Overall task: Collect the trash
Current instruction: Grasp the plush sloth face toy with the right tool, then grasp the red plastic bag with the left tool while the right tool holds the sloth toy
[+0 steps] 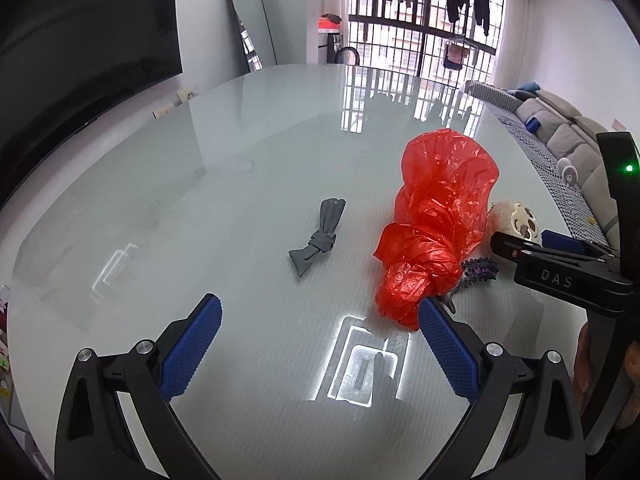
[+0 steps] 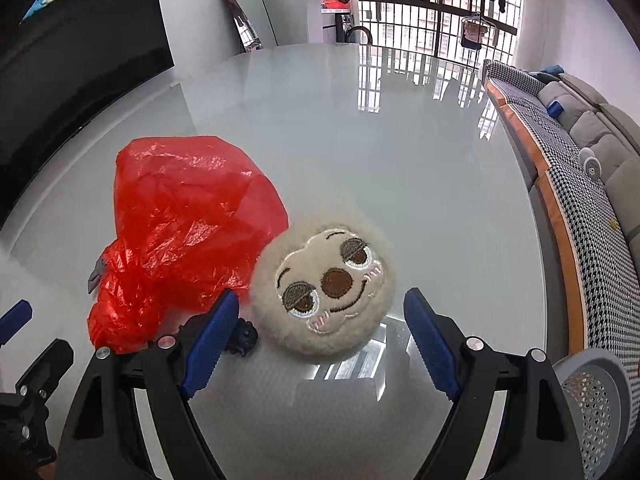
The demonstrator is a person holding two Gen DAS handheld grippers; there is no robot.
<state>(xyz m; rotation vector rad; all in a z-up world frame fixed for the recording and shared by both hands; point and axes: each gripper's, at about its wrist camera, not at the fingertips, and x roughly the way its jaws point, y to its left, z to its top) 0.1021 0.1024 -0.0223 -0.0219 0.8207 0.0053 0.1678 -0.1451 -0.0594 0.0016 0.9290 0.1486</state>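
A crumpled red plastic bag [image 1: 434, 216] lies on the glossy white table [image 1: 240, 160]; it also shows in the right wrist view [image 2: 180, 232]. A knotted grey cloth strip [image 1: 318, 238] lies left of it. A round cream plush face [image 2: 326, 288] sits right of the bag, also in the left wrist view [image 1: 516, 218]. A small purple spiky item [image 1: 480, 272] lies by the bag's near end. My left gripper [image 1: 320, 340] is open and empty, its right pad touching the bag's near end. My right gripper [image 2: 320, 340] is open and empty, its fingers on either side of the plush's near edge.
A grey perforated basket [image 2: 596, 404] stands at the lower right off the table edge. A houndstooth bench [image 2: 580, 184] and a sofa [image 2: 616, 136] run along the right. A black TV [image 1: 80, 60] hangs at the left. A mirror [image 1: 252, 24] leans against the far wall.
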